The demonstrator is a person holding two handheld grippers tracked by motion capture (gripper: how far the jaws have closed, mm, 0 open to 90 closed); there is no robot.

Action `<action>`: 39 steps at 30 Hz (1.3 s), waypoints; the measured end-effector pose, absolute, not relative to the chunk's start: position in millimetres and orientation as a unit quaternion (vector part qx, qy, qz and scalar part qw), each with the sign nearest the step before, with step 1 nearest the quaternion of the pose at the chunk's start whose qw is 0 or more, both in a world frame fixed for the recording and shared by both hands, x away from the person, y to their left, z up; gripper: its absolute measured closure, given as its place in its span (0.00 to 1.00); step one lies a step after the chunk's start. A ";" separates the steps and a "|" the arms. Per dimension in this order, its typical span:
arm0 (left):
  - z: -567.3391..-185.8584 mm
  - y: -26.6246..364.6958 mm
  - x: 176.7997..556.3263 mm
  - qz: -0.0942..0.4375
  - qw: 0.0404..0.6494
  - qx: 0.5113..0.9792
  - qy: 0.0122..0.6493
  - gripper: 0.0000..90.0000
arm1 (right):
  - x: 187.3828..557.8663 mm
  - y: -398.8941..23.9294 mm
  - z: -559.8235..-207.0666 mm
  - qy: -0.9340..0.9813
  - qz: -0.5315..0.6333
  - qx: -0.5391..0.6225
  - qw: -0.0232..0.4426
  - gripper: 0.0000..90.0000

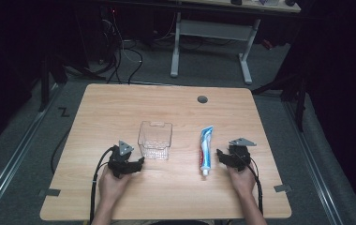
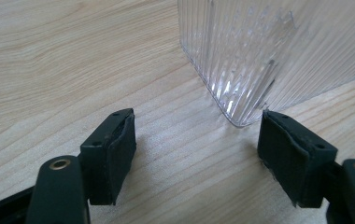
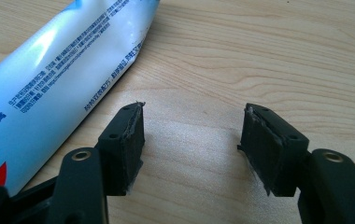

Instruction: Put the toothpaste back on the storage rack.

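A clear ribbed plastic box (image 1: pixel 155 139) stands upright near the middle of the wooden table (image 1: pixel 120 105). A blue and white toothpaste tube (image 1: pixel 206 149) lies flat to its right, cap toward the person. My left gripper (image 1: pixel 138 161) rests open just left of the box's near corner; in the left gripper view the box (image 2: pixel 264 51) sits close beyond the right jaw, nothing between the jaws (image 2: pixel 196 149). My right gripper (image 1: pixel 219 154) is open just right of the tube's lower end; the tube (image 3: pixel 59 79) lies beside its left jaw, outside the gap (image 3: pixel 192 140).
A grey cable hole (image 1: pixel 202 99) sits near the table's far edge. Beyond the table stand a white desk frame (image 1: pixel 211 44) and loose cables (image 1: pixel 120 56) on the floor. Wide bare tabletop lies to the far left and far right.
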State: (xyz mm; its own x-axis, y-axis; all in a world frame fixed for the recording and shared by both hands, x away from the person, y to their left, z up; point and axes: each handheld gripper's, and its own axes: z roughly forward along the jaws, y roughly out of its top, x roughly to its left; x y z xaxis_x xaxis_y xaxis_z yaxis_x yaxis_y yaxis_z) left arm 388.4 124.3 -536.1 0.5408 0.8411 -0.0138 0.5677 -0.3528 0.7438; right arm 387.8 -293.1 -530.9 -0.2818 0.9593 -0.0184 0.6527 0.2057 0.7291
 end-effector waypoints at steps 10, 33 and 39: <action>-536.1 124.2 388.4 0.190 0.361 0.800 0.440 0.32 | 388.0 -293.2 -530.9 0.737 0.313 0.547 0.245 0.44; -536.1 124.1 388.4 0.190 0.361 0.800 0.440 0.32 | 393.6 -292.0 -529.0 0.743 0.303 0.548 0.235 0.37; -536.1 124.1 388.4 0.190 0.361 0.800 0.440 0.32 | 395.4 -290.6 -525.5 0.746 0.291 0.556 0.225 0.41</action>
